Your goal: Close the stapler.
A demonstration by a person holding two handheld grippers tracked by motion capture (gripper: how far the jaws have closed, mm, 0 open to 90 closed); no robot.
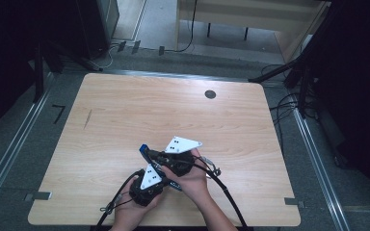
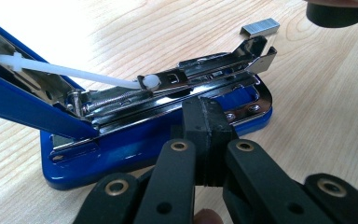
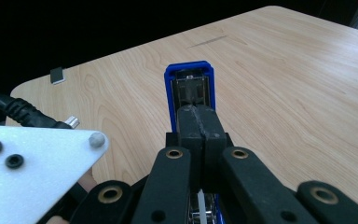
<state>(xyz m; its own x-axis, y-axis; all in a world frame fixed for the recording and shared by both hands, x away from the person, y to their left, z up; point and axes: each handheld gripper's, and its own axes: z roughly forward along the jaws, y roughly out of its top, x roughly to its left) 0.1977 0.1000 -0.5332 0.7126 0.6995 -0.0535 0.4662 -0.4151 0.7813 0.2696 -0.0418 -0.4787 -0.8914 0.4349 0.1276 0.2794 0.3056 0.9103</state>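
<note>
Blue stapler [image 2: 135,140], lid swung open, sits on the light wood-grain surface [image 1: 125,120] near the front edge, between the person's two hands. Glossy blue base and lid, chrome magazine rail exposed, coil spring along the rail, white plastic pusher rod [image 2: 70,72] running from the lid down to the rail. Metal is shiny, edges stamped and sharp.

Small grey strip of staples [image 2: 260,26] lies on the wood just beyond the stapler's nose, apart from it.

Left hand-held gripper [image 2: 207,135]: matte black jaws, brass rivets, rubbery pads pressed together with no gap, tips right against the side of the magazine rail. Can't tell if anything is pinched between them.

Right hand-held gripper [image 3: 200,128]: pads closed flat against each other, sitting on top of the raised blue lid [image 3: 189,88], in line with it. Whether it actually clamps the lid edge isn't clear.

High view: both grippers crowd together over the stapler, white three-cornered plates on top, black cables trailing back off the surface.
</note>
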